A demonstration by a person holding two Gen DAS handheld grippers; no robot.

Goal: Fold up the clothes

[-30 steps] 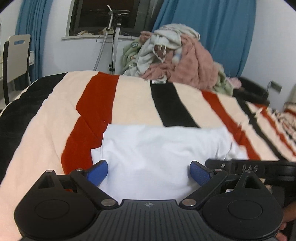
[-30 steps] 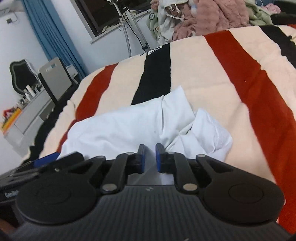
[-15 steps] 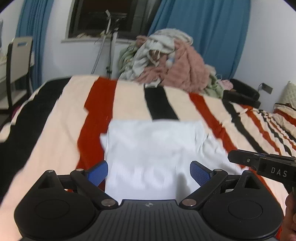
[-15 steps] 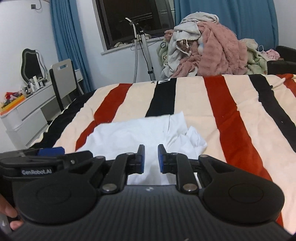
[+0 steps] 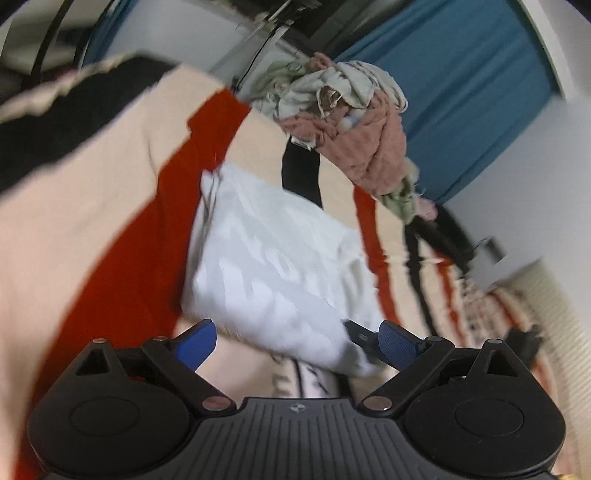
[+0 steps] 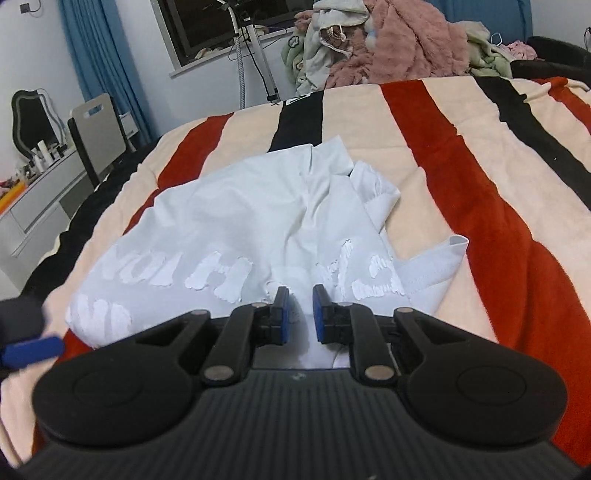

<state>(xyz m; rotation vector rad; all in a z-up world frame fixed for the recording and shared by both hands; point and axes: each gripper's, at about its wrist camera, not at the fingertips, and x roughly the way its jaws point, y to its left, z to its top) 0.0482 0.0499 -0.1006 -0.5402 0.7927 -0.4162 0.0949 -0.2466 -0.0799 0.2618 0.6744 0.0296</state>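
now white shirt on striped blanket

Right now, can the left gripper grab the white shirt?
Probably yes. The left gripper is wide open with nothing between its fingers, and the near edge of the white shirt lies just ahead of it on the striped blanket. Nothing blocks the way, though this view is blurred.

Blue curtains, dark window, white dresser, grey chair, white walls
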